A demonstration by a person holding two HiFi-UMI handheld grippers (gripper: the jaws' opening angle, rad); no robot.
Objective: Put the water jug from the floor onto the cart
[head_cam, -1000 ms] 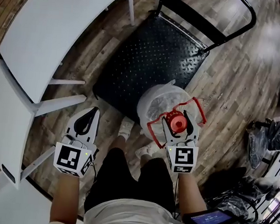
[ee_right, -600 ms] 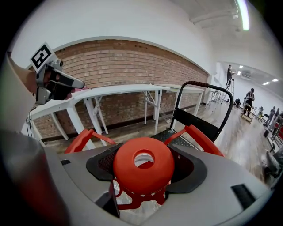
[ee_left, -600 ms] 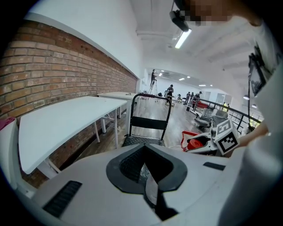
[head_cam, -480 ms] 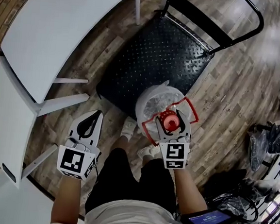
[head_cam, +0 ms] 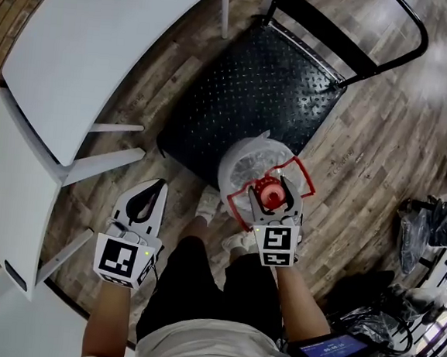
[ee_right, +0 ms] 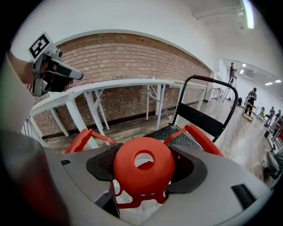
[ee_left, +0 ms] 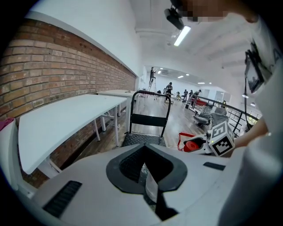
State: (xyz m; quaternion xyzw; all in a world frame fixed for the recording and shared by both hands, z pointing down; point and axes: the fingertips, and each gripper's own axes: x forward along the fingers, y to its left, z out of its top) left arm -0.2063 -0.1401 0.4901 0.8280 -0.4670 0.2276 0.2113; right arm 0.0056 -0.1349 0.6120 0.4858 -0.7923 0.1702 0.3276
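The water jug [head_cam: 243,161], clear plastic with a red cap [head_cam: 267,193] and a red handle [head_cam: 304,175], stands upright over the near edge of the black cart deck [head_cam: 247,83]. I cannot tell whether its base rests on the deck. My right gripper [head_cam: 270,184] is shut on the jug's neck, just under the red cap [ee_right: 143,164]. My left gripper [head_cam: 155,186] hangs to the left of the jug, apart from it, shut and holding nothing. Through its jaws [ee_left: 144,152] the cart [ee_left: 143,139] shows ahead.
A white table [head_cam: 88,38] with white legs stands left of the cart. The cart's black push handle [head_cam: 350,60] rises at its far end. My shoes [head_cam: 203,203] are just before the jug. Dark bags [head_cam: 429,223] and gear lie on the wood floor at the right.
The right gripper has sunk with the jug, so its marker cube looks smaller and lower beside the cart's near edge. The left gripper has hardly shifted.
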